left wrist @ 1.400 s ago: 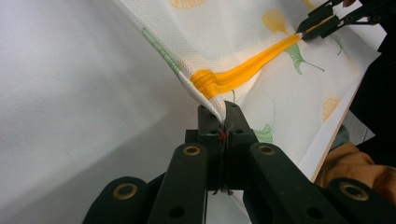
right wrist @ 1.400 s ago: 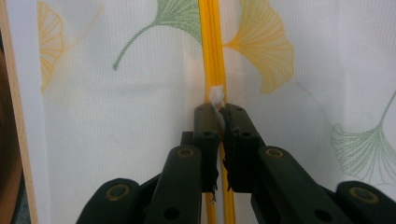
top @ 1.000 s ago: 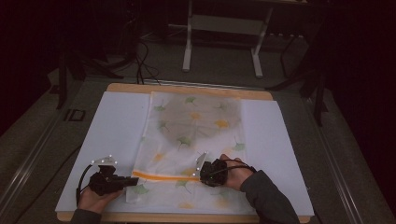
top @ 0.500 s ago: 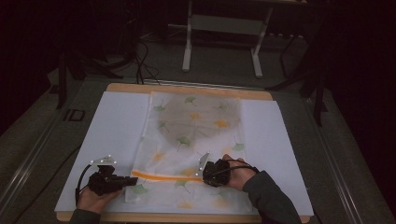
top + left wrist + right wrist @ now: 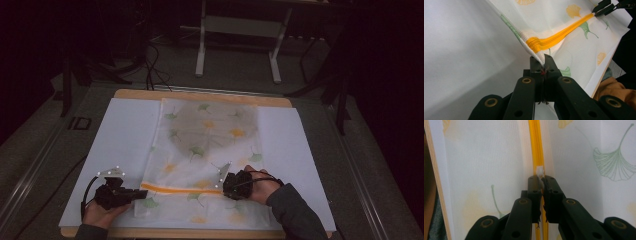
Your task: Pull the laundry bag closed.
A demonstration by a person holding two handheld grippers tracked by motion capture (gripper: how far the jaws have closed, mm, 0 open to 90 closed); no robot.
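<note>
A white mesh bag (image 5: 210, 145) printed with ginkgo leaves lies flat on the table, an orange zipper (image 5: 180, 190) running across its near end. My left gripper (image 5: 141, 194) is shut on the bag's left edge at the zipper's end (image 5: 536, 46), and the fabric lifts into its jaws (image 5: 541, 60). My right gripper (image 5: 225, 187) sits at the zipper's right part. In the right gripper view its jaws (image 5: 541, 179) are shut on the small white zipper pull (image 5: 539, 171), with the orange zipper (image 5: 536, 145) running straight ahead. The right gripper (image 5: 600, 10) also appears far off in the left gripper view.
A white sheet (image 5: 125, 135) covers the wooden table (image 5: 200, 95), with bare strips on both sides of the bag. The table's near edge (image 5: 200, 233) lies just below my hands. Metal stand legs (image 5: 200, 55) and cables (image 5: 155, 60) lie on the dark floor beyond.
The right gripper has shifted slightly to the right along the zipper, and the orange line looks a little longer. The left gripper has kept its hold in place.
</note>
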